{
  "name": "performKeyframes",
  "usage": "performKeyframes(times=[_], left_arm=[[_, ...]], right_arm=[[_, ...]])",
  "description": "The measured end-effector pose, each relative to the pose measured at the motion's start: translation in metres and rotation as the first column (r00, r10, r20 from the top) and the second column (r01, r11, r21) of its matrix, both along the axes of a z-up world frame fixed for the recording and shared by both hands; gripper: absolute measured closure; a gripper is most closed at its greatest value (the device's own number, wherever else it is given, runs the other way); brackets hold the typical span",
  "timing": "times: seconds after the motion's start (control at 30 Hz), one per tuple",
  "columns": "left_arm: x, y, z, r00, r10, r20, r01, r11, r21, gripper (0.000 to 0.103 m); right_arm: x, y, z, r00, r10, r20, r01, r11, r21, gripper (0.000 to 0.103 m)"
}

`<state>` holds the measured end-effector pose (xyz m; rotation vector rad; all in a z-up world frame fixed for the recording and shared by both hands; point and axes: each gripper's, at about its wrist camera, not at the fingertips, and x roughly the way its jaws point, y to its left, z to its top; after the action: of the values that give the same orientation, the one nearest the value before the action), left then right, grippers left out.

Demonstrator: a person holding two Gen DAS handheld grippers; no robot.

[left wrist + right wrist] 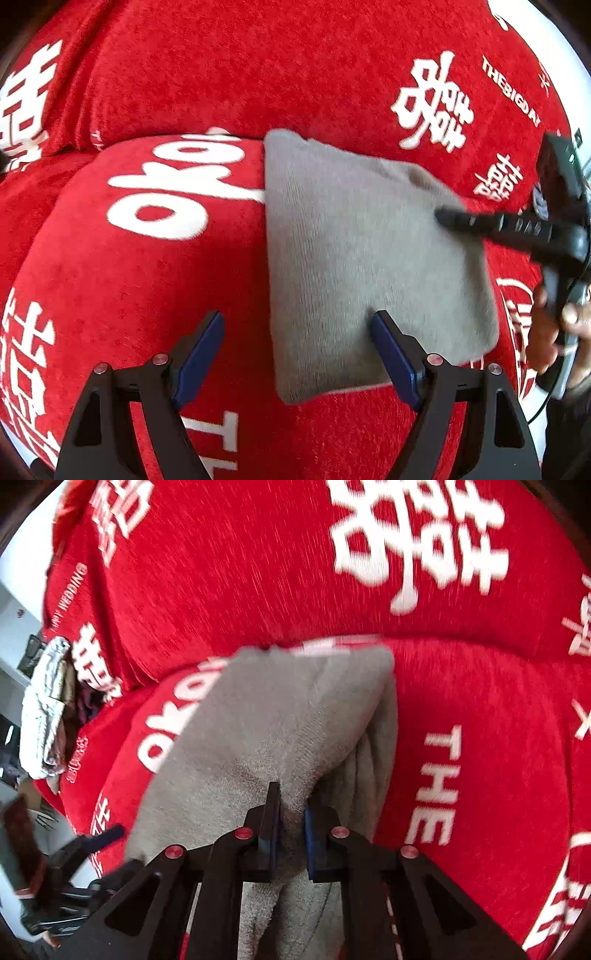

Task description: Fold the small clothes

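Grey knit garment (369, 258) lies folded into a rough rectangle on a red cover (221, 74) with white printed characters and lettering; looks like a cushioned seat, garment on the lower cushion near the crease to the back cushion.

Left hand-held gripper (297, 354): released, blue pads spread wide. Its right finger (391, 354) overlaps the garment's near edge; its left one is over bare red fabric. Nothing between them is pinched.

Right hand-held gripper (291, 830): clenched on a bunched fold of the grey garment (277, 720), cloth squeezed between the pads and pulled up into a ridge, layers of the fold visible along its right edge. In the left wrist view it comes in from the right edge, tip on the garment's far right corner, a hand (557, 332) on its handle.

Right wrist view, far left: a crumpled pale cloth (46, 709) sits at the end of the seat, well apart from the garment. Motion blur in that view.
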<state>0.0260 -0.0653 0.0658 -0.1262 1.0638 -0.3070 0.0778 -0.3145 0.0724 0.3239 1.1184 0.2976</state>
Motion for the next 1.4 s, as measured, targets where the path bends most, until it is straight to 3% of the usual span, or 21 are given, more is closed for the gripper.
performKeyframes(times=[0.17,0.37,0.43,0.5,0.6,0.73,0.8,0.97,1.07,1.13,1.23,1.33,1.4], left_arm=[[-0.005,-0.027,-0.016,0.997,-0.074,-0.024,0.075,0.995,0.067,0.021],[-0.019,-0.017,0.01,0.994,-0.091,0.064,0.085,0.992,0.091,0.021],[-0.013,-0.009,0.019,0.993,-0.067,0.094,0.059,0.995,0.086,0.021],[0.0,-0.003,0.02,0.996,-0.03,0.088,0.023,0.996,0.081,0.021],[0.021,-0.002,0.015,0.998,0.011,0.069,-0.018,0.995,0.099,0.021],[0.047,-0.015,0.001,0.998,0.006,0.055,-0.016,0.984,0.176,0.021],[0.057,-0.016,-0.004,0.999,0.002,0.036,-0.008,0.985,0.174,0.021],[0.081,-0.014,-0.003,1.0,-0.012,0.005,0.011,0.989,0.151,0.021],[0.104,-0.022,-0.01,0.999,-0.014,-0.03,0.018,0.989,0.144,0.02],[0.119,-0.028,-0.02,0.998,-0.015,-0.067,0.025,0.989,0.143,0.02],[0.132,-0.029,-0.027,0.996,0.013,-0.089,0.001,0.987,0.161,0.006],[0.127,-0.025,-0.022,0.997,0.006,-0.076,0.006,0.988,0.156,0.006],[0.114,-0.02,-0.013,0.998,0.001,-0.055,0.007,0.989,0.144,0.006]], right_arm=[[0.001,-0.009,-0.026,0.998,-0.02,-0.058,0.019,1.0,-0.023,0.092],[-0.017,-0.01,0.003,1.0,-0.023,-0.002,0.023,0.999,-0.036,0.08],[-0.024,-0.004,0.018,0.998,-0.007,0.055,0.01,0.999,-0.045,0.069],[-0.025,0.005,0.029,0.995,0.006,0.098,-0.004,1.0,-0.022,0.044],[-0.012,0.019,0.027,0.994,0.02,0.109,-0.024,0.999,0.035,0.044],[0.02,0.011,-0.013,0.998,-0.059,-0.014,0.06,0.998,0.021,0.044],[0.031,-0.002,-0.027,0.995,-0.091,-0.042,0.093,0.994,0.054,0.047],[0.043,-0.021,-0.023,0.993,-0.113,-0.035,0.116,0.987,0.112,0.047],[0.055,-0.025,-0.021,0.995,-0.094,-0.029,0.098,0.975,0.198,0.046],[0.067,-0.024,-0.031,0.994,-0.092,-0.065,0.103,0.979,0.177,0.046],[0.081,-0.027,-0.056,0.984,-0.12,-0.129,0.133,0.987,0.094,0.047],[0.075,-0.035,-0.042,0.984,-0.153,-0.095,0.16,0.984,0.077,0.048],[0.055,-0.028,-0.021,0.994,-0.102,-0.039,0.104,0.991,0.078,0.047]])
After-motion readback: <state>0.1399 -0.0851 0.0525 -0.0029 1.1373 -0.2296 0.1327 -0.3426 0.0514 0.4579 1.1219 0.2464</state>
